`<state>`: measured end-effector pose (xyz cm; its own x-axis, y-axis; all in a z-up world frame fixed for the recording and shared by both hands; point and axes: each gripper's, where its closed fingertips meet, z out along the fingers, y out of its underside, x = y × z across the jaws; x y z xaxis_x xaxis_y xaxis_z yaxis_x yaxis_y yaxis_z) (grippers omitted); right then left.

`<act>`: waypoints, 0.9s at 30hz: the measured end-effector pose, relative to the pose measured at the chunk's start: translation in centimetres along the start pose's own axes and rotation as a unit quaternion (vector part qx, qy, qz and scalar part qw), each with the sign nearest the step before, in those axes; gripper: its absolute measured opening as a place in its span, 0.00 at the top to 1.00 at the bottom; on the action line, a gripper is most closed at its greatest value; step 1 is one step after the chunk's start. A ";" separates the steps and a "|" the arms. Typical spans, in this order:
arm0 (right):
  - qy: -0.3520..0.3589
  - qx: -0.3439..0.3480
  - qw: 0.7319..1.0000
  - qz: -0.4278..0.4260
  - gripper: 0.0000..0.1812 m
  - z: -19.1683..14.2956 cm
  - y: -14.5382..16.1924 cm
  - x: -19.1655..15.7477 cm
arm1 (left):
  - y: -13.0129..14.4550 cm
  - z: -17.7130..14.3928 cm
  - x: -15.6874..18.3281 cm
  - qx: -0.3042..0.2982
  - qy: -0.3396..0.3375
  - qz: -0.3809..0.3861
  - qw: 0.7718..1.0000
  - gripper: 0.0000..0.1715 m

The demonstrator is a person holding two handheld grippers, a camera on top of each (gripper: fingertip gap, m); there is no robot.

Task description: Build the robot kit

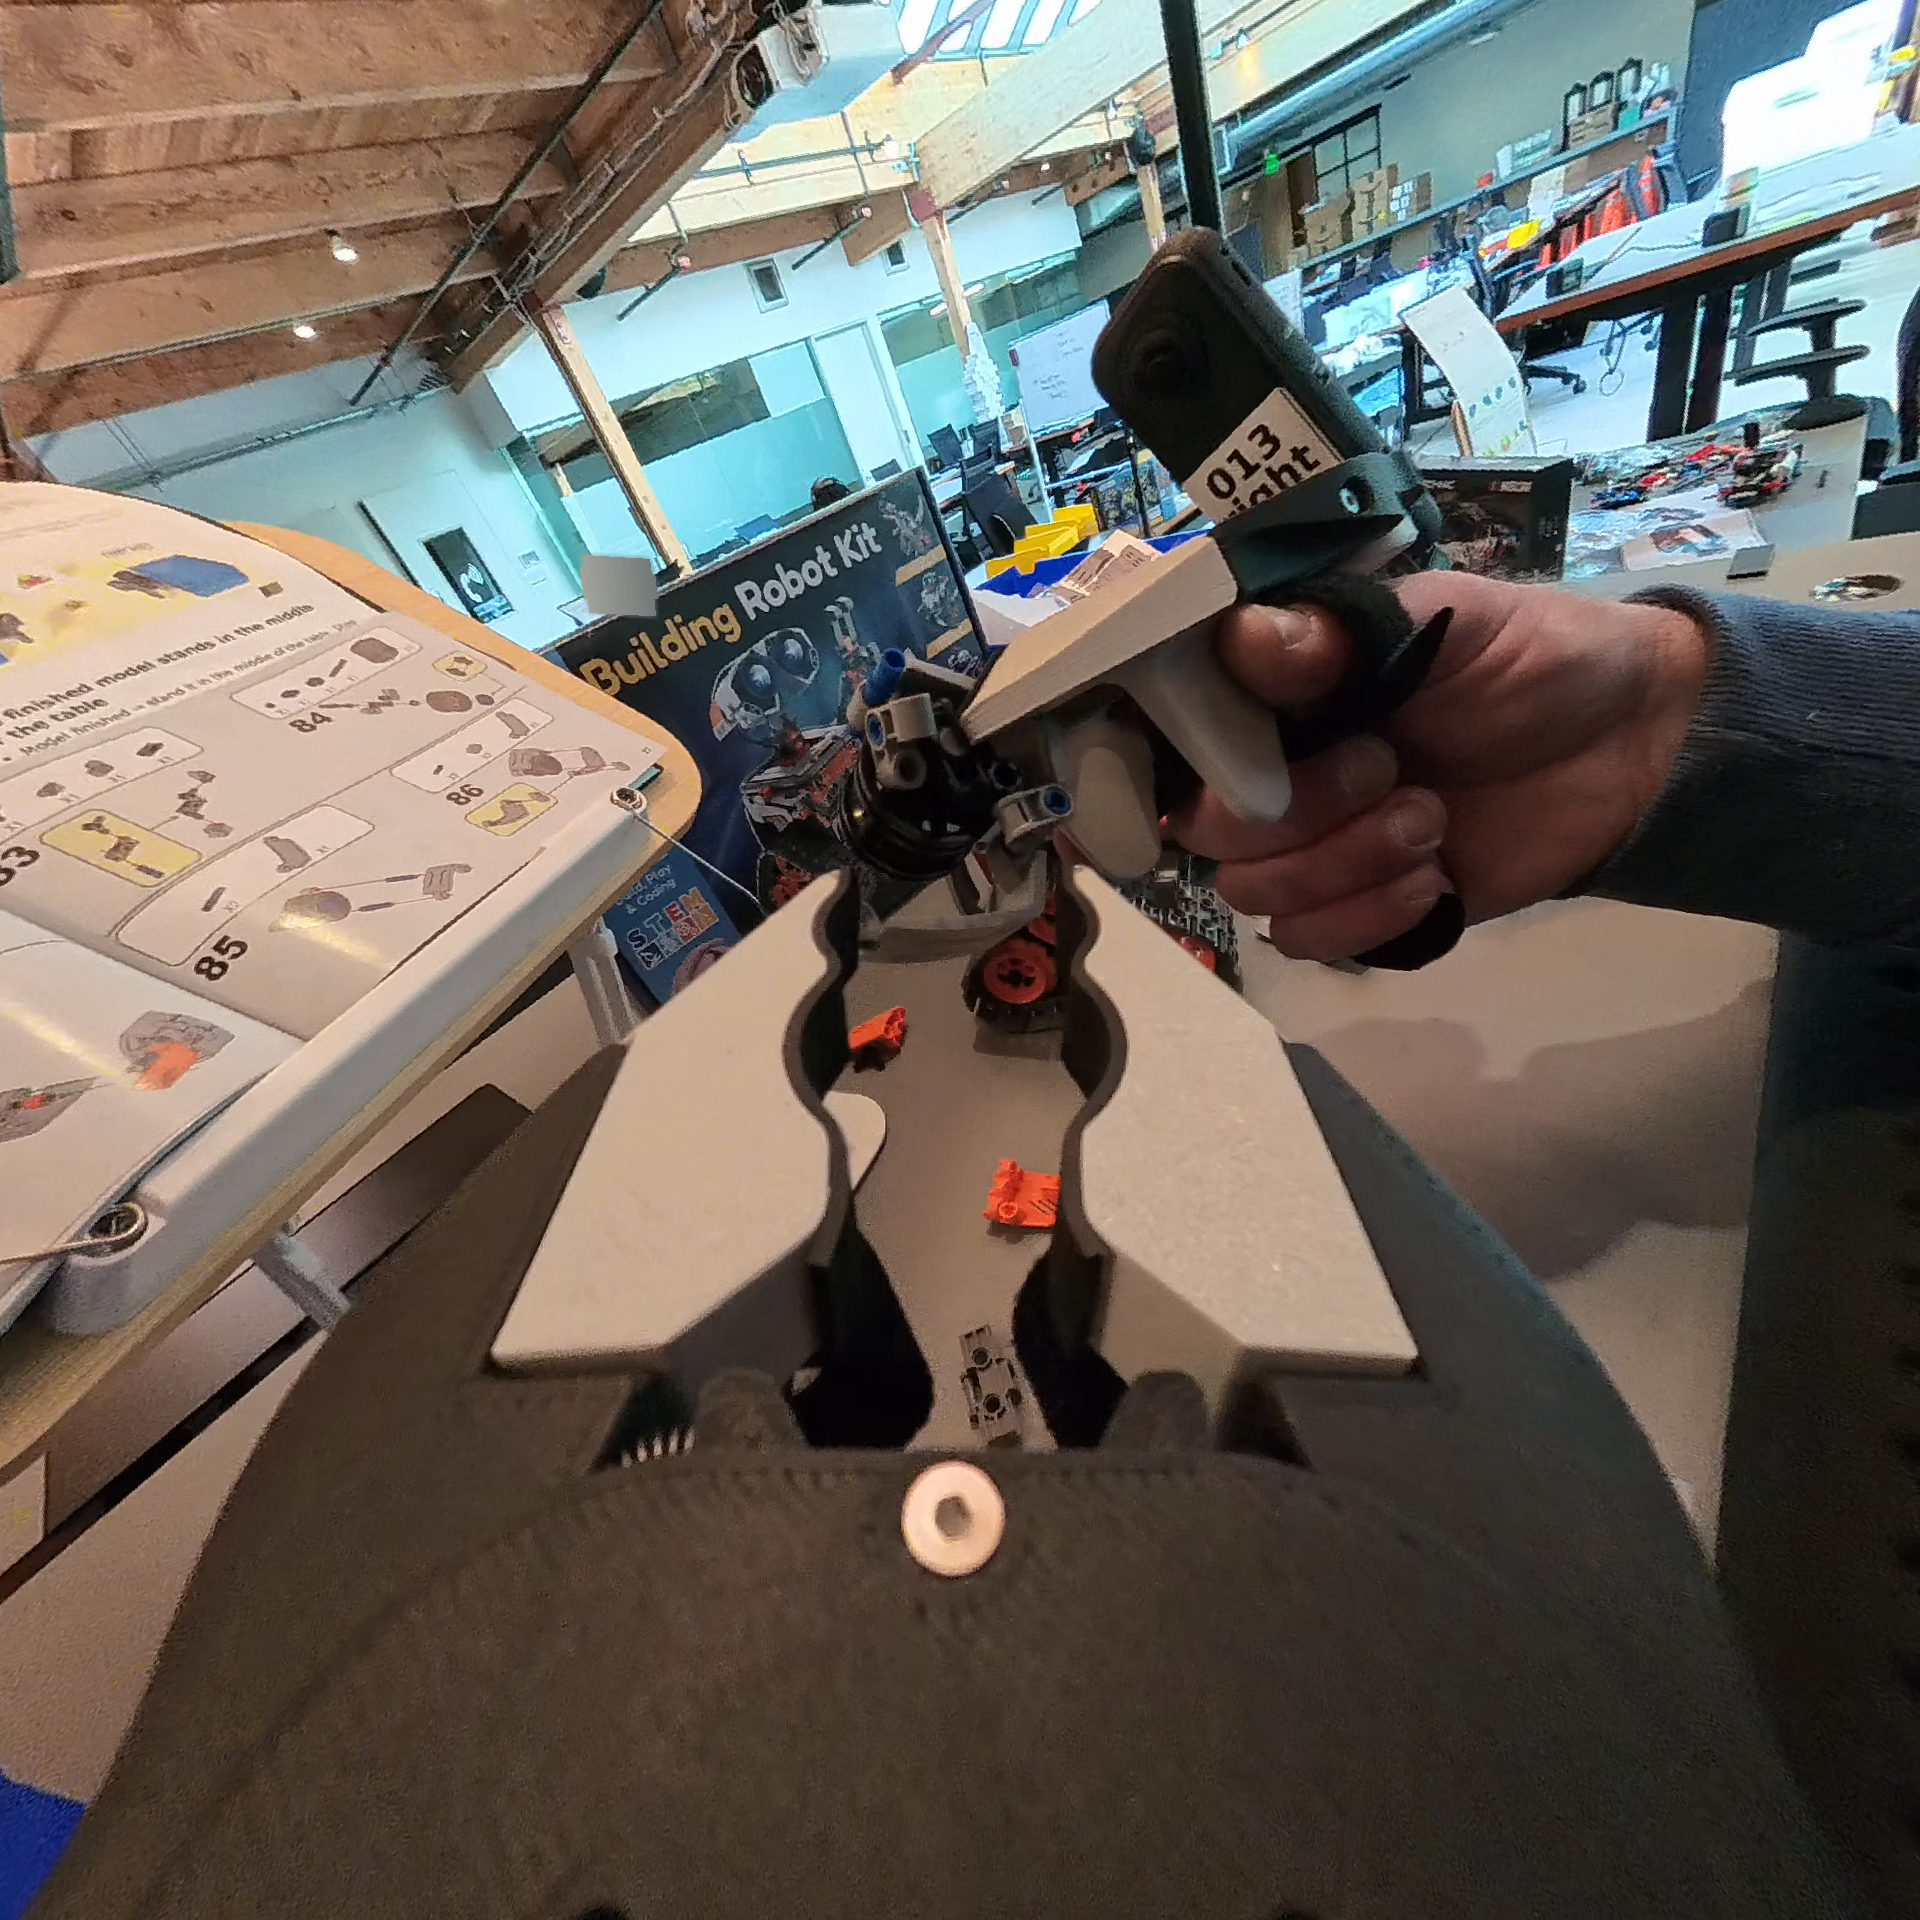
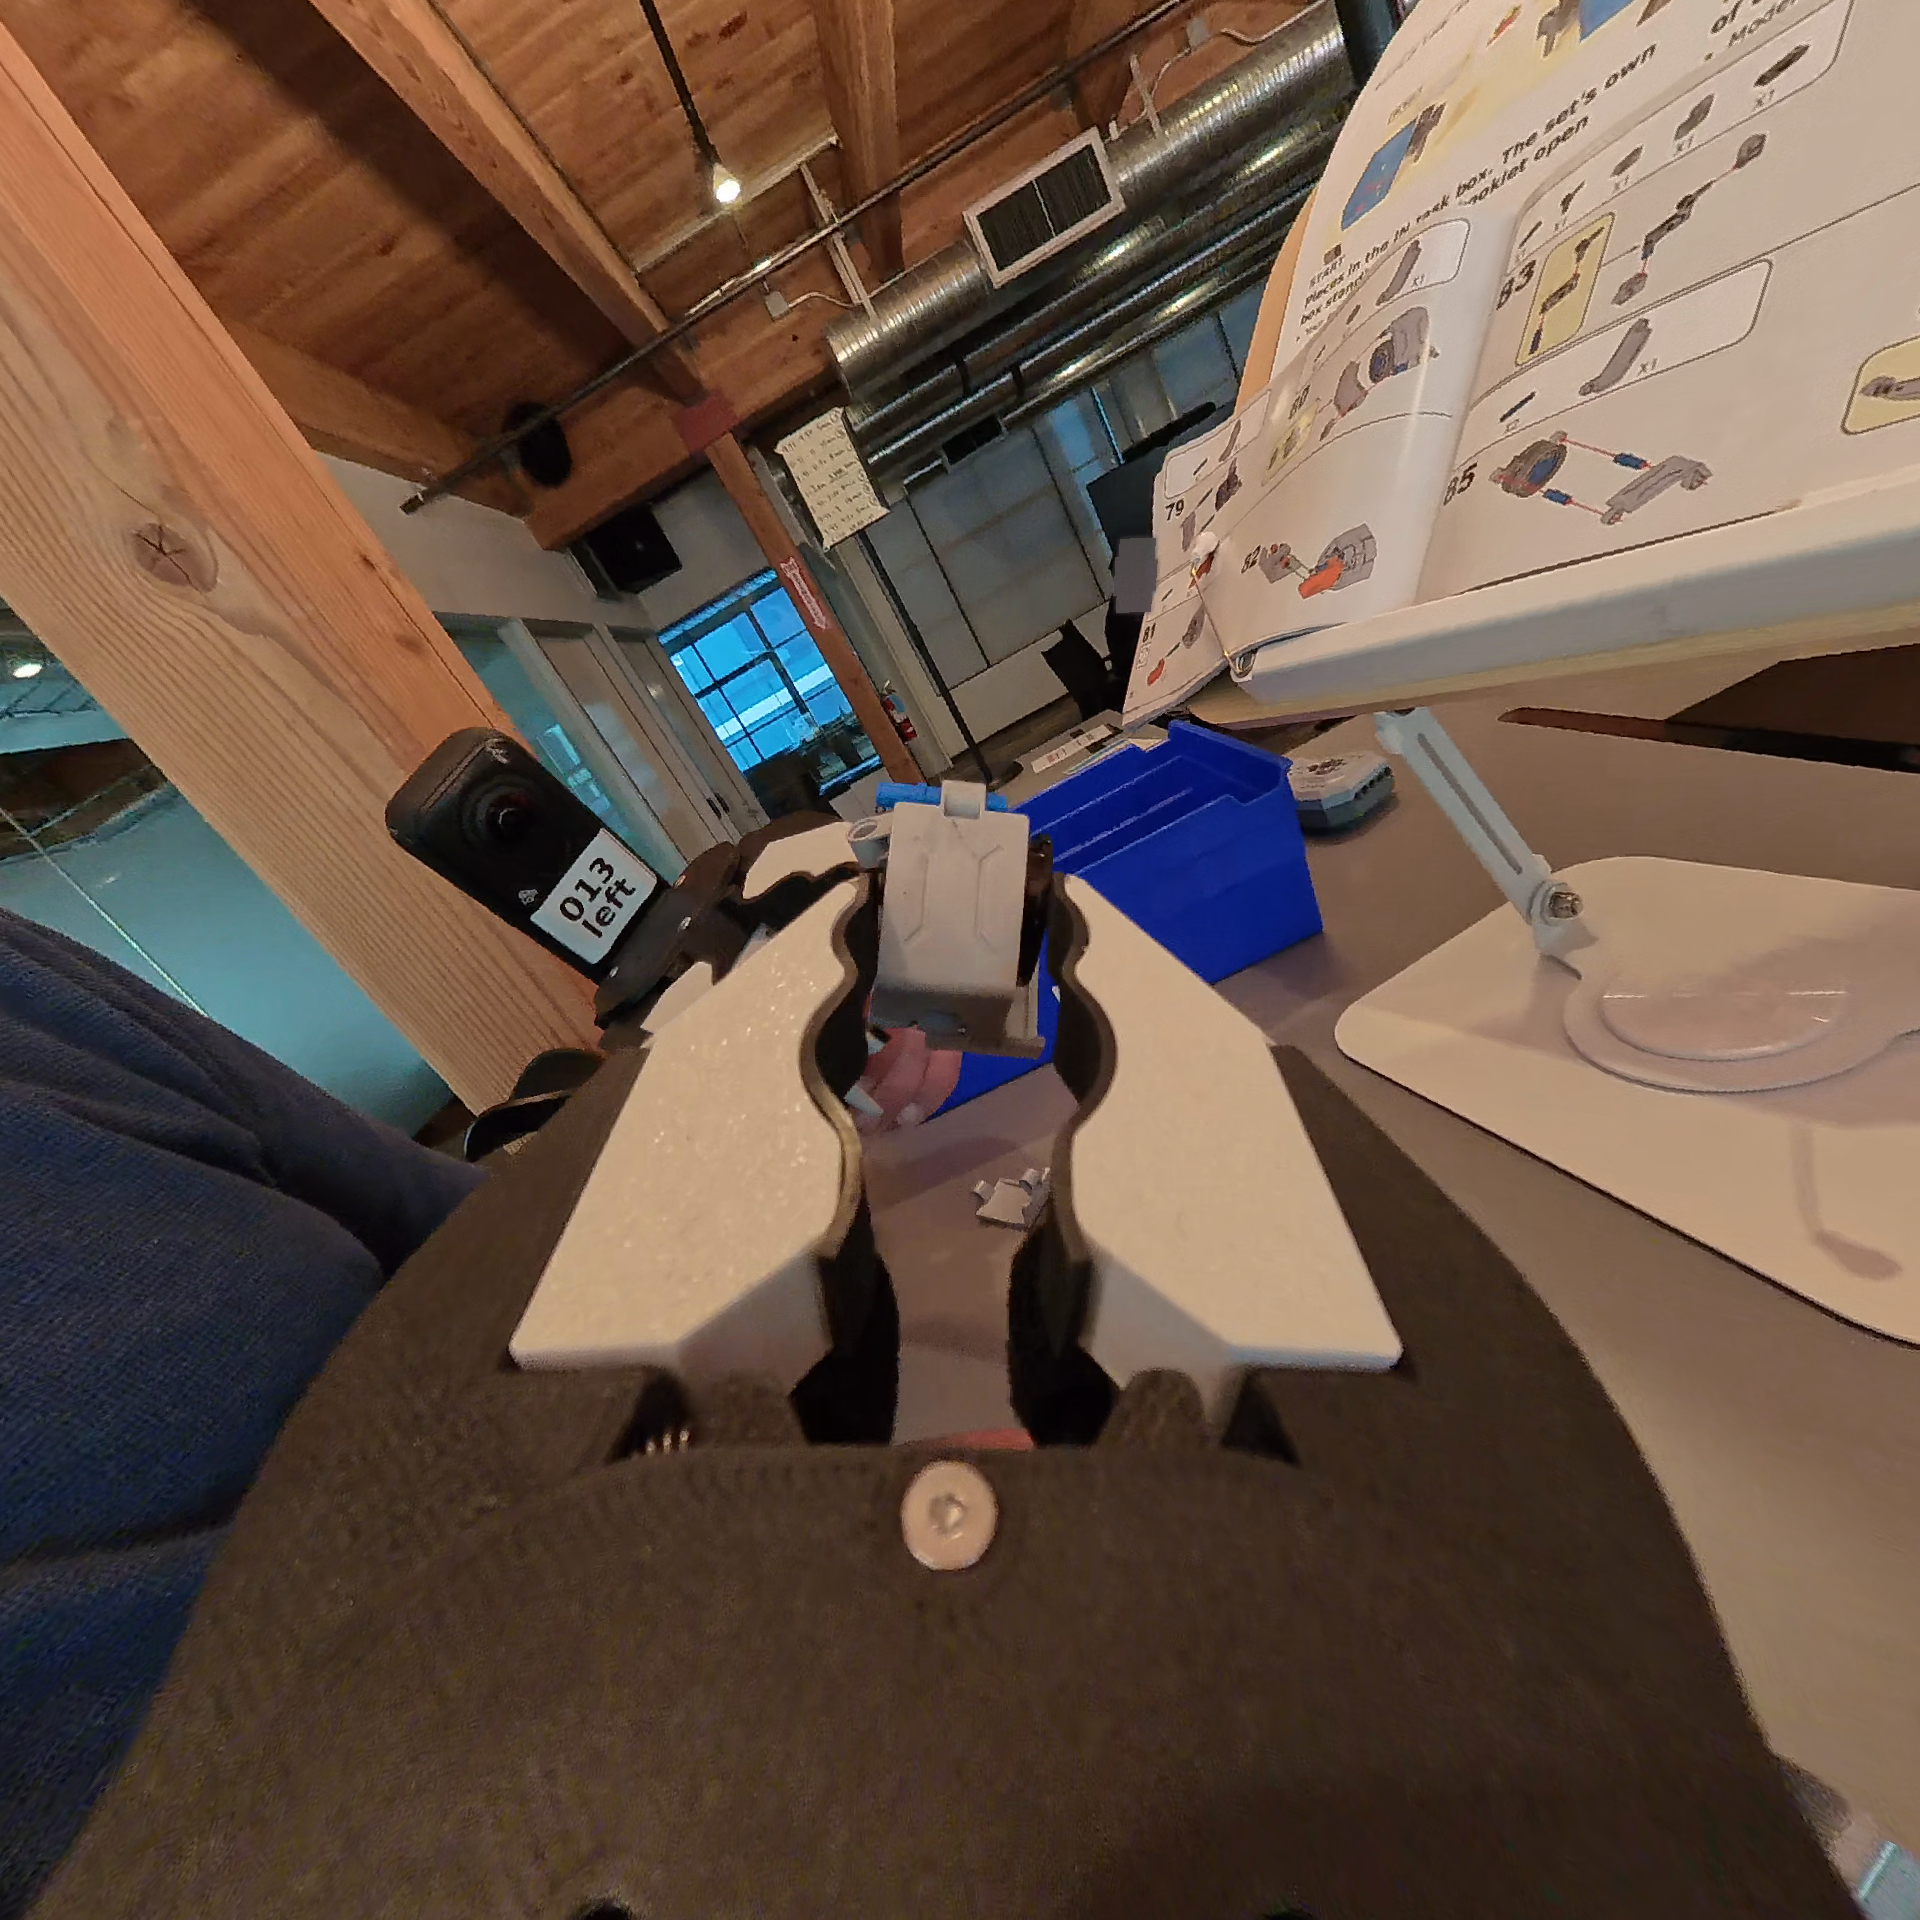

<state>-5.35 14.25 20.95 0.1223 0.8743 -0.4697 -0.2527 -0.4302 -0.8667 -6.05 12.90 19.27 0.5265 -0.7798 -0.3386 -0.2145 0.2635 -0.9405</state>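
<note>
A small brick assembly [image 1: 920, 790] of black and grey parts with blue pins is held in the air between both grippers. My left gripper [image 1: 961, 894] is closed on its lower grey part. The right gripper [image 1: 1013, 779], held by a hand [image 1: 1455, 769], comes in from the right and clamps the assembly's upper side. In the right wrist view my right gripper [image 2: 956, 914] is shut on a grey panel [image 2: 951, 914] of the same assembly. The left gripper's camera [image 2: 499, 821] shows just behind it on the left.
An open instruction booklet [image 1: 260, 831] rests on a tilted stand, whose white base [image 2: 1662, 1039] sits on the grey table. Two orange pieces [image 1: 1023, 1195], a grey piece [image 1: 987, 1371] and a wheeled model [image 1: 1013, 977] lie below. A kit box [image 1: 810, 665] and blue bin [image 2: 1174, 862] stand behind. Both grippers' tips are close together, under 4 cm apart. The grey piece [image 1: 987, 1371] is about 20 cm from both grippers' fingertips.
</note>
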 end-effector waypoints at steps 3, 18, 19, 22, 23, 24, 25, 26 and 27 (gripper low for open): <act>-0.001 0.000 1.000 -0.006 0.83 -0.1 -0.2 -0.2 | -0.1 -0.5 -0.3 0.000 -0.009 -0.007 1.000 0.78; 0.100 -0.281 0.946 -0.129 0.83 -6.0 10.7 0.3 | 7.6 -5.7 0.5 -0.229 0.043 -0.059 0.971 0.80; 0.105 -0.294 0.941 -0.130 0.83 -6.3 11.6 0.3 | 8.5 -5.8 1.3 -0.250 0.057 -0.062 0.965 0.80; 0.117 -0.325 0.929 -0.131 0.83 -7.3 13.7 0.5 | 11.5 -6.0 3.3 -0.314 0.089 -0.063 0.943 0.80; 0.122 -0.334 0.925 -0.132 0.83 -7.5 14.2 0.7 | 12.2 -6.0 3.7 -0.327 0.096 -0.066 0.938 0.80; 0.128 -0.341 0.922 -0.134 0.83 -7.7 14.5 0.9 | 12.9 -6.0 4.1 -0.340 0.102 -0.070 0.932 0.80; 0.132 -0.347 0.918 -0.136 0.83 -8.0 14.8 1.1 | 13.5 -5.9 4.4 -0.351 0.108 -0.073 0.927 0.80; 0.136 -0.354 0.915 -0.138 0.83 -8.2 15.1 1.2 | 14.0 -5.9 4.5 -0.360 0.111 -0.073 0.923 0.80; 0.140 -0.360 0.912 -0.141 0.83 -8.4 15.3 1.3 | 14.5 -5.9 4.6 -0.367 0.109 -0.071 0.921 0.80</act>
<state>-1.00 6.95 5.64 0.3513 0.9243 -0.1492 0.5089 -0.3223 -0.7982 -11.59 9.83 4.29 0.4313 -0.8937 -0.1239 -0.6967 -0.2426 -0.6751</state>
